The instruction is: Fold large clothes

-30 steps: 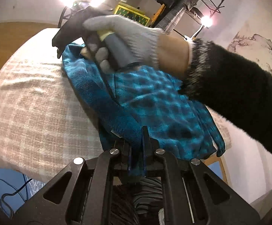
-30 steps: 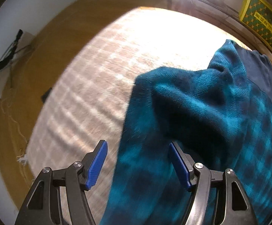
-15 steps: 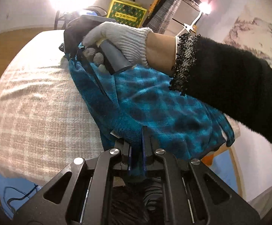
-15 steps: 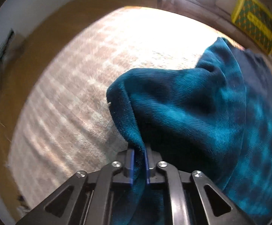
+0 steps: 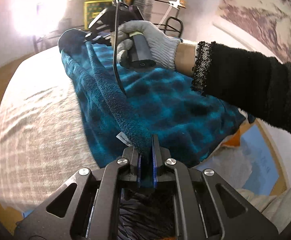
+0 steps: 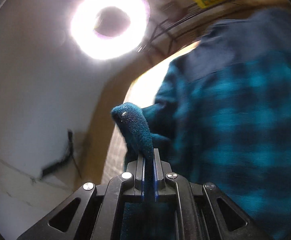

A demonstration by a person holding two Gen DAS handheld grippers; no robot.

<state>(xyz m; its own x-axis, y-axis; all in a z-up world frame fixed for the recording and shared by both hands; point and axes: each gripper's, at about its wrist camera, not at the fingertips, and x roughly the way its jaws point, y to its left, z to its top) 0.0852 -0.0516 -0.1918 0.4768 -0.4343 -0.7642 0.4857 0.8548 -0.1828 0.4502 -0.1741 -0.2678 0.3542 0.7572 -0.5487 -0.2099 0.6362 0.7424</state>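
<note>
A large teal and dark blue checked fleece garment (image 5: 165,108) lies on a bed with a beige checked cover (image 5: 41,120). My left gripper (image 5: 146,156) is shut on a folded edge of the garment near its white label (image 5: 123,138). My right gripper (image 6: 149,160) is shut on another edge of the garment (image 6: 245,120) and has raised it. In the left wrist view the right gripper (image 5: 89,35) shows at the far end of the garment, held by a hand in a white glove (image 5: 151,40). The held edge stretches taut between the two grippers.
A bright ring light (image 6: 109,22) stands beyond the bed. A yellow patterned box (image 5: 95,10) and a black metal rack (image 5: 173,24) are at the far side. A blue sheet (image 5: 259,160) lies on the floor to the right of the bed.
My right gripper went from open to shut on the garment's edge, then lifted it and tilted up toward the ring light. My left gripper stayed shut on the garment.
</note>
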